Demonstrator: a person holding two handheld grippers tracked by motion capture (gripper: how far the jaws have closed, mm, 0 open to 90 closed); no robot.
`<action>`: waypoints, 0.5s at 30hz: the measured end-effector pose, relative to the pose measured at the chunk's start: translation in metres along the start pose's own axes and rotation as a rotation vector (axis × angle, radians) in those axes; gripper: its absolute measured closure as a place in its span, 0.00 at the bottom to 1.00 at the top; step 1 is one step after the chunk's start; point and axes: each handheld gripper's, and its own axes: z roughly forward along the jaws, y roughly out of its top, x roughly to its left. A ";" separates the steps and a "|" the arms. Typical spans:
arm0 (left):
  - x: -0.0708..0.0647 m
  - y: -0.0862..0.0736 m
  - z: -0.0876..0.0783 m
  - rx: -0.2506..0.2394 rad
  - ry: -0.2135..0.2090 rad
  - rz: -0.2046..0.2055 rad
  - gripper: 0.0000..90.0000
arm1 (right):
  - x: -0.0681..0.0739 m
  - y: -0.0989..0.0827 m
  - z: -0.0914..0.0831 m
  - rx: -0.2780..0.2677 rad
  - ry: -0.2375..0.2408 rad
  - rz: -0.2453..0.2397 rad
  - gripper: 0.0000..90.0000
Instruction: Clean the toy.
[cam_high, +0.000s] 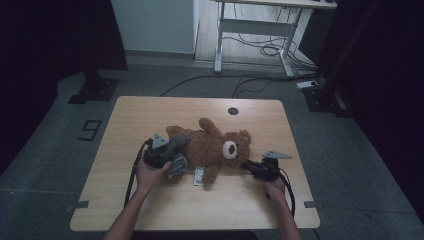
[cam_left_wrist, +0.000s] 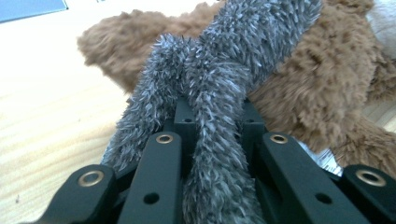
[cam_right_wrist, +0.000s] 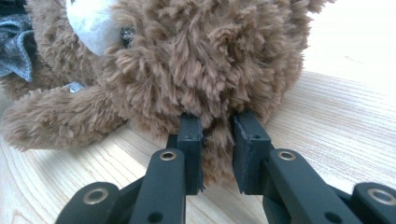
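Observation:
A brown teddy bear (cam_high: 212, 147) lies on its back in the middle of the wooden table (cam_high: 145, 115), head toward the right. A grey fuzzy cloth (cam_high: 178, 144) lies at its lower body on the left. My left gripper (cam_high: 175, 154) is shut on a strand of this grey cloth (cam_left_wrist: 219, 84), which runs between the jaws of the left gripper (cam_left_wrist: 215, 114) with the bear's brown fur (cam_left_wrist: 322, 88) behind it. My right gripper (cam_high: 248, 165) is at the bear's head. In its own view the right gripper (cam_right_wrist: 217, 128) is shut on a tuft of the bear (cam_right_wrist: 201, 60) below its white muzzle (cam_right_wrist: 91, 23).
A white label (cam_high: 199, 176) lies by the bear's lower arm. A round cable hole (cam_high: 233, 110) sits near the table's far edge. Beyond the table stand a white desk frame (cam_high: 220, 35) and floor cables (cam_high: 250, 80). A dark stand base (cam_high: 95, 90) is at the back left.

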 end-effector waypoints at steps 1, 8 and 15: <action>0.002 -0.002 0.000 0.005 0.002 -0.003 0.84 | 0.000 0.000 0.000 0.000 0.002 0.000 0.83; 0.008 -0.011 -0.002 -0.002 -0.023 -0.047 0.85 | -0.001 0.000 0.000 0.004 0.009 0.006 0.76; 0.007 -0.013 0.000 -0.001 -0.034 -0.050 0.85 | 0.002 0.000 0.003 0.030 -0.002 0.000 0.52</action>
